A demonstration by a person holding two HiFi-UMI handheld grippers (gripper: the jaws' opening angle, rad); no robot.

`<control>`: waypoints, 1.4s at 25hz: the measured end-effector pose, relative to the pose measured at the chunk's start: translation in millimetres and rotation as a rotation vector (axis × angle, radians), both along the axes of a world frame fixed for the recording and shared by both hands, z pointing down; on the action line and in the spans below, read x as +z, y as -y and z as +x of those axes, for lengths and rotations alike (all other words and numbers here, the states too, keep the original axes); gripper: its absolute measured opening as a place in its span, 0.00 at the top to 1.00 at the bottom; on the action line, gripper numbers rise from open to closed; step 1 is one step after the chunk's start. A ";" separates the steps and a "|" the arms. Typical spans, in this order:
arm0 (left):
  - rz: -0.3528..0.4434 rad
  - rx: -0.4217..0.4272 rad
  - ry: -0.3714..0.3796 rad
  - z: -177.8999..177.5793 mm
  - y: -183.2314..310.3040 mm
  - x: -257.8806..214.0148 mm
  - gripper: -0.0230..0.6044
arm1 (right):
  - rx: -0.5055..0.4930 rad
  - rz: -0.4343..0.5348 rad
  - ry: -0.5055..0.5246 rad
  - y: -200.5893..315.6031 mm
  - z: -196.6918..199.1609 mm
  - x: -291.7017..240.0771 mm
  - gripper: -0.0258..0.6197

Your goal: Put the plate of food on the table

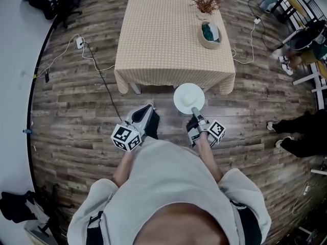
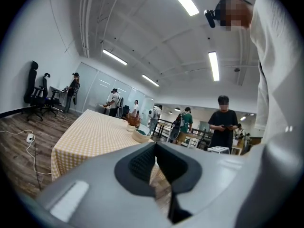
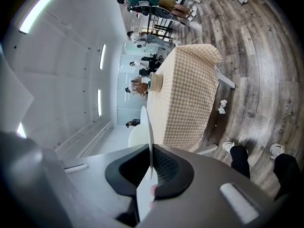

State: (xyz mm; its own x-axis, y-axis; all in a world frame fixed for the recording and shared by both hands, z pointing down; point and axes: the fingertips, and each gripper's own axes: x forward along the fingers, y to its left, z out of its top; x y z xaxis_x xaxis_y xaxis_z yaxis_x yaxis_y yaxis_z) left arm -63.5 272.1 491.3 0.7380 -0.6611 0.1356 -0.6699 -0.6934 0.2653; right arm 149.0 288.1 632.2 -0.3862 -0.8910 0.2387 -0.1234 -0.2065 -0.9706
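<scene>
- My left gripper [image 2: 155, 151] is closed on nothing; I'd hold it clear at the plate's 9 o'clock.
- My right gripper [image 1: 195, 112] pinches the rim of the plate [image 1: 189, 98], which hangs just short of the counter [image 1: 163, 40]. I'd carry it level toward 12 o'clock.

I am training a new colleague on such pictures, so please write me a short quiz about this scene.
1. Which thing does the right gripper clamp? A) a cup B) a white plate C) a fork
2. True or false: the plate already rests on the table.
3. What stands between the left gripper's jaws?
Key: 1 B. 2 False: it hangs before the table's near edge. 3 Nothing; they are together.
</scene>
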 end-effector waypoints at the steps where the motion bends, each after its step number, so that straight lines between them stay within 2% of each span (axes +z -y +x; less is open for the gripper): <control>1: -0.001 0.001 -0.001 0.5 5.2 1.0 0.95 | 0.001 -0.006 -0.005 3.9 1.3 1.0 0.94; 11: -0.014 0.032 -0.019 5.5 83.4 15.5 0.95 | 0.030 -0.018 -0.018 71.0 4.0 11.2 0.94; 19: -0.060 0.061 -0.029 4.5 162.9 26.3 0.95 | 0.049 -0.037 -0.022 145.3 -0.2 12.1 0.94; 30: -0.098 0.087 -0.024 -9.0 293.5 26.4 0.95 | 0.069 -0.055 -0.030 271.6 -12.0 7.9 0.94; 35: -0.087 0.073 -0.026 -20.6 352.9 23.1 0.95 | 0.062 -0.035 -0.013 335.7 -22.9 4.4 0.94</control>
